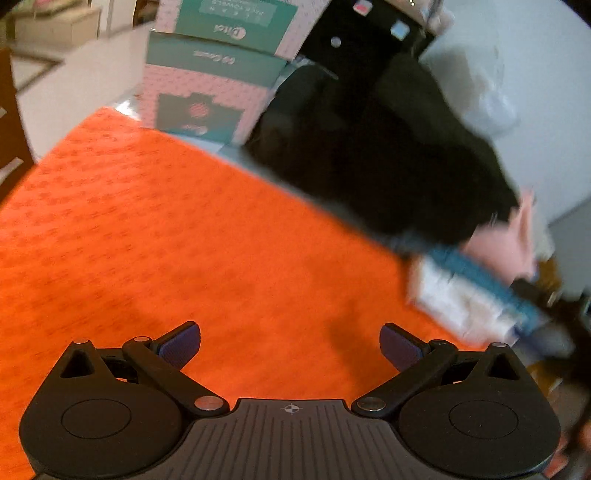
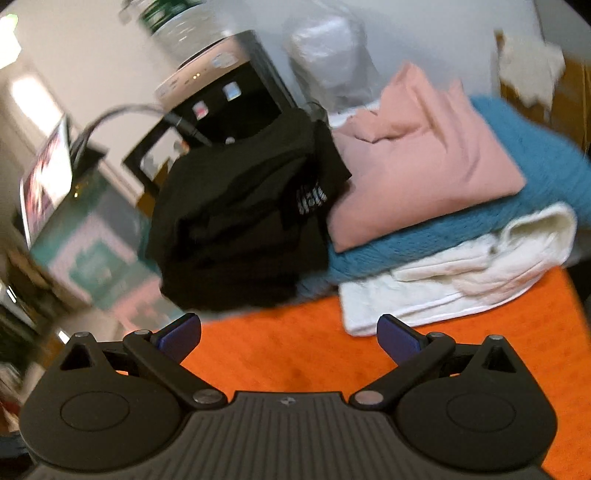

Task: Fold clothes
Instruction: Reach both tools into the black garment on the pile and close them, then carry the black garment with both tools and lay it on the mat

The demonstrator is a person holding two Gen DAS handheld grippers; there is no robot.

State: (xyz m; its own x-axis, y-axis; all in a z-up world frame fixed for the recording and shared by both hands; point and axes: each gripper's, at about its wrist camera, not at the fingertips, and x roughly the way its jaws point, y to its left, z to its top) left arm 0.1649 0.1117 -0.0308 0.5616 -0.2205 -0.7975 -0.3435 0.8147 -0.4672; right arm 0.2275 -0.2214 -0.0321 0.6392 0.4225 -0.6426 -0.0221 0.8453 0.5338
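A crumpled black garment (image 1: 376, 147) (image 2: 243, 221) lies at the far side of the orange cloth (image 1: 184, 229) (image 2: 295, 354). Beside it sits a stack of folded clothes: a pink piece (image 2: 417, 158) (image 1: 502, 240) on top, a blue knit (image 2: 517, 192) (image 1: 487, 280) under it, a white one (image 2: 458, 280) (image 1: 458, 299) at the bottom. My left gripper (image 1: 290, 345) hangs open over bare orange cloth, well short of the garments. My right gripper (image 2: 288, 338) is open too, just in front of the black garment and the stack, holding nothing.
A pink and teal cardboard box (image 1: 214, 74) (image 2: 88, 258) stands behind the cloth to the left. A black water dispenser (image 2: 229, 103) (image 1: 362, 33) with a bottle on top rises behind the black garment. A clear plastic bag (image 2: 328, 48) leans on the wall.
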